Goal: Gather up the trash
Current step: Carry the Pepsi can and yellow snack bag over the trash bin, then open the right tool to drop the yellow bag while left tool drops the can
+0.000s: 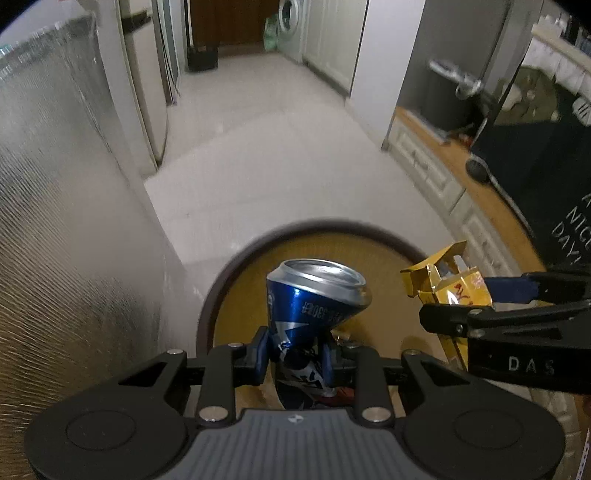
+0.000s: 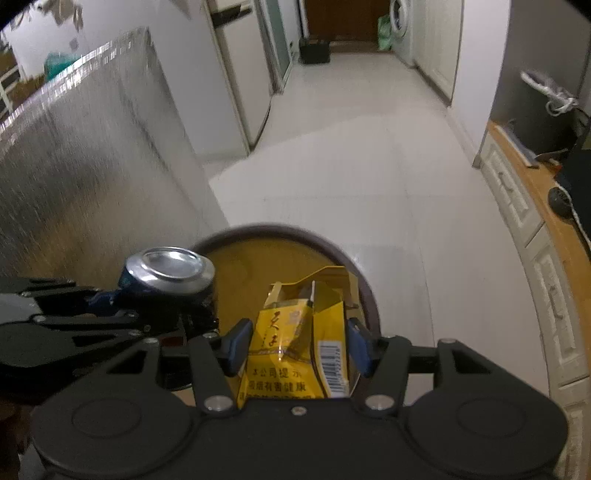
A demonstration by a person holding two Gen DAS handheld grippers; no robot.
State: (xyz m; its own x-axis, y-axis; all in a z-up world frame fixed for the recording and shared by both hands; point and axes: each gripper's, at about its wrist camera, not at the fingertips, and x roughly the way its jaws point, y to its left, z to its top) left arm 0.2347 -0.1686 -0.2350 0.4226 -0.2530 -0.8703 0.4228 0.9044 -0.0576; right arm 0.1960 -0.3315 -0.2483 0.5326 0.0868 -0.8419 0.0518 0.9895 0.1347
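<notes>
My left gripper (image 1: 295, 356) is shut on a crushed blue drink can (image 1: 314, 299), pinched at its dented waist, silver end pointing away. It hangs over a round bin (image 1: 229, 273) with a dark rim and a yellow inside. To the right, my right gripper (image 1: 476, 301) holds a crumpled yellow cigarette pack (image 1: 443, 282). In the right wrist view the pack (image 2: 295, 343) sits between the blue pads of the right gripper (image 2: 299, 345), which press its sides, above the bin (image 2: 365, 291). The can (image 2: 170, 267) and the left gripper (image 2: 110, 295) show at the left.
A tall metal-faced cabinet (image 1: 62, 221) stands close on the left of the bin. A wooden counter with white drawers (image 1: 443, 173) runs along the right, carrying a dark bag (image 1: 535, 147). Pale floor (image 1: 277, 147) stretches ahead toward a washing machine (image 1: 290, 18).
</notes>
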